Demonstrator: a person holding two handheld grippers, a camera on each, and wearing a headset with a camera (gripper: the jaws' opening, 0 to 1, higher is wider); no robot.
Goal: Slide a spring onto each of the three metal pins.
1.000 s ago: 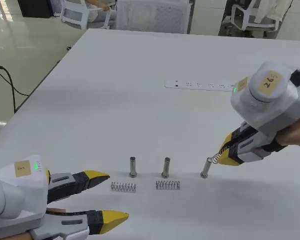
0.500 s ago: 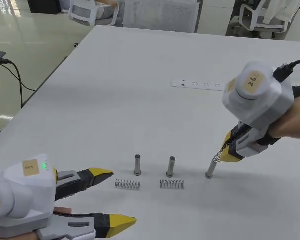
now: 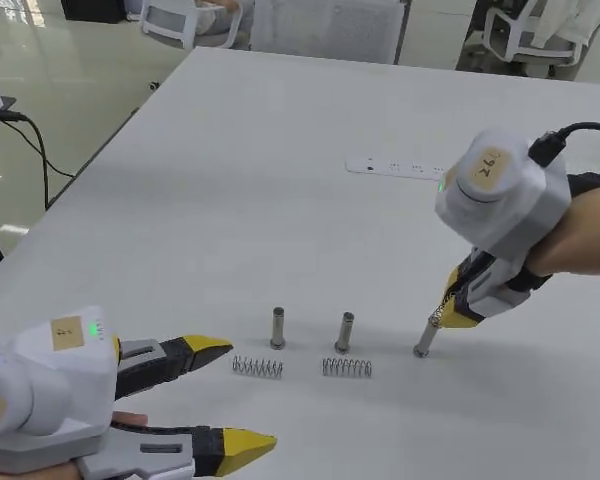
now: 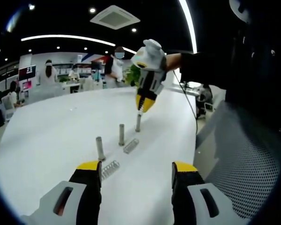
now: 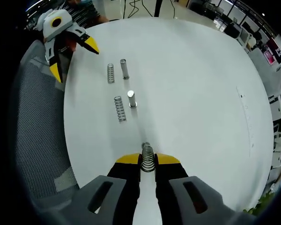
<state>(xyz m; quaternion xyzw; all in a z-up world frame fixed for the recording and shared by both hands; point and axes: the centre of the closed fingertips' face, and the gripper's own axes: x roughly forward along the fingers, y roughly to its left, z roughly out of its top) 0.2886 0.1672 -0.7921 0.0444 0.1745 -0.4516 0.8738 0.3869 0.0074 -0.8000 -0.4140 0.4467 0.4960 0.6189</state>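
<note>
Three short metal pins stand upright in a row on the white table: the left pin (image 3: 278,327), the middle pin (image 3: 345,332) and the right pin (image 3: 424,338). Two springs lie flat in front of them, one (image 3: 257,367) by the left pin and one (image 3: 347,367) by the middle pin. My right gripper (image 3: 446,313) is shut on a third spring (image 5: 148,157), whose end sits over the top of the right pin. My left gripper (image 3: 235,392) is open at the near left, nothing between its jaws, apart from the pins.
A white power strip (image 3: 395,167) lies farther back on the table. The table's left edge (image 3: 90,165) drops to a shiny floor with cables. Office chairs (image 3: 325,25) stand beyond the far edge. A mesh chair back (image 4: 246,159) is close behind me.
My right gripper has moved slightly left and lower with the spring over the right pin. The left gripper stays open at the near left. The head camera has shifted a little.
</note>
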